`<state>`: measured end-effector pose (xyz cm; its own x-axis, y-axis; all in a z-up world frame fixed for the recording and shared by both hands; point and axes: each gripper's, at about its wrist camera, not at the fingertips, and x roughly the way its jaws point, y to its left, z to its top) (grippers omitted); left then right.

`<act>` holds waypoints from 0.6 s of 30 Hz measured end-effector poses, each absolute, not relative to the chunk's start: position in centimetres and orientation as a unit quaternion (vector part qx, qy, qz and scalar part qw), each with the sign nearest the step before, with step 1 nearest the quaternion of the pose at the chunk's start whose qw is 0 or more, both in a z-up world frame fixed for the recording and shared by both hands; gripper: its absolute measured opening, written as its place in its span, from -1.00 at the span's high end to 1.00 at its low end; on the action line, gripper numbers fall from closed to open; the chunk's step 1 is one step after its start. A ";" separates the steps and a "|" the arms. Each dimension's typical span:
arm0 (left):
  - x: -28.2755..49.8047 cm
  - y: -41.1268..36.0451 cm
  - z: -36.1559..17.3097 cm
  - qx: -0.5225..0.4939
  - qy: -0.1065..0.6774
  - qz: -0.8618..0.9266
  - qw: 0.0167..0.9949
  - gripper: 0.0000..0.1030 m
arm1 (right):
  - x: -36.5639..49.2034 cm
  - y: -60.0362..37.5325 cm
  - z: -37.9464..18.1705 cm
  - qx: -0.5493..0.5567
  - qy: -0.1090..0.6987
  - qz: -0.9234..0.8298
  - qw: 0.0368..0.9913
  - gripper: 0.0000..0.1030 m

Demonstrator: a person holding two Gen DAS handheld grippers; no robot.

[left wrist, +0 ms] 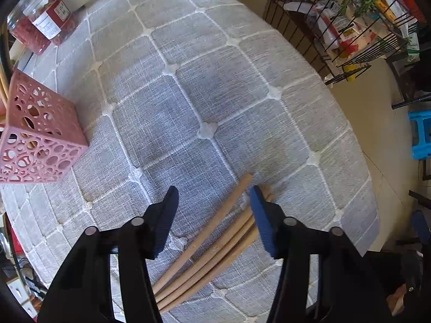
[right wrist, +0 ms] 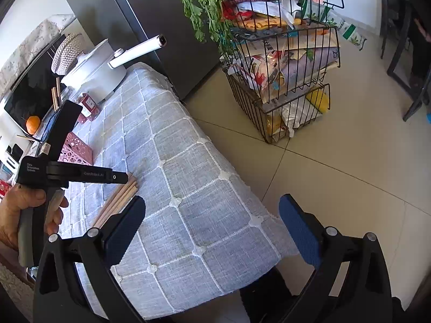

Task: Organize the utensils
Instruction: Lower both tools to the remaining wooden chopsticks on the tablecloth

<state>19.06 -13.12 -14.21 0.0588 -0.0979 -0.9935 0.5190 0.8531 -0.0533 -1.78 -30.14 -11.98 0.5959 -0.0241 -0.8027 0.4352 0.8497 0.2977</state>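
Far to the left of the left gripper [left wrist: 214,197] stands a pink holder [left wrist: 40,137] with cut-out holes, a few sticks poking up from it, and beyond that, further away to the upper left, two clear jars [left wrist: 44,24] of red contents. The left gripper hangs over the grey checked tablecloth [left wrist: 204,80] with its jaws wide apart and nothing between them. A bundle of wooden chopsticks [left wrist: 212,245] lies flat on the cloth just below and slightly right of the gap, their far ends running under the right finger. From the right wrist view, the left gripper shows at the left, held in a hand [right wrist: 16,210], with the same chopsticks beside it. The right gripper [right wrist: 212,212] is also spread wide and empty, over the table's near edge, with tiled floor [right wrist: 336,161] under its right finger. Ahead and to its right stands a wire rack [right wrist: 285,80] stuffed with packets.
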 end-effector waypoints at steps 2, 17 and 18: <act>19.1 -13.0 -14.7 0.161 0.656 -0.219 0.704 0.31 | -1.4 -29.8 -12.2 0.240 0.436 -0.130 0.857 -0.88; 13.7 -2.1 -5.8 0.082 0.499 -0.265 0.821 0.87 | 7.3 -23.3 -13.4 0.246 0.516 -0.073 0.817 -0.40; 12.9 -1.4 -4.7 0.074 0.483 -0.267 0.831 0.87 | 8.5 -22.9 -14.0 0.256 0.535 -0.070 0.802 -0.30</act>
<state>12.95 -1.38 -4.66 0.3918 -0.3715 -0.8417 0.5152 0.8466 -0.1338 8.50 -22.95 -14.03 0.4175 0.1622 -0.8941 0.3857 0.8593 0.3360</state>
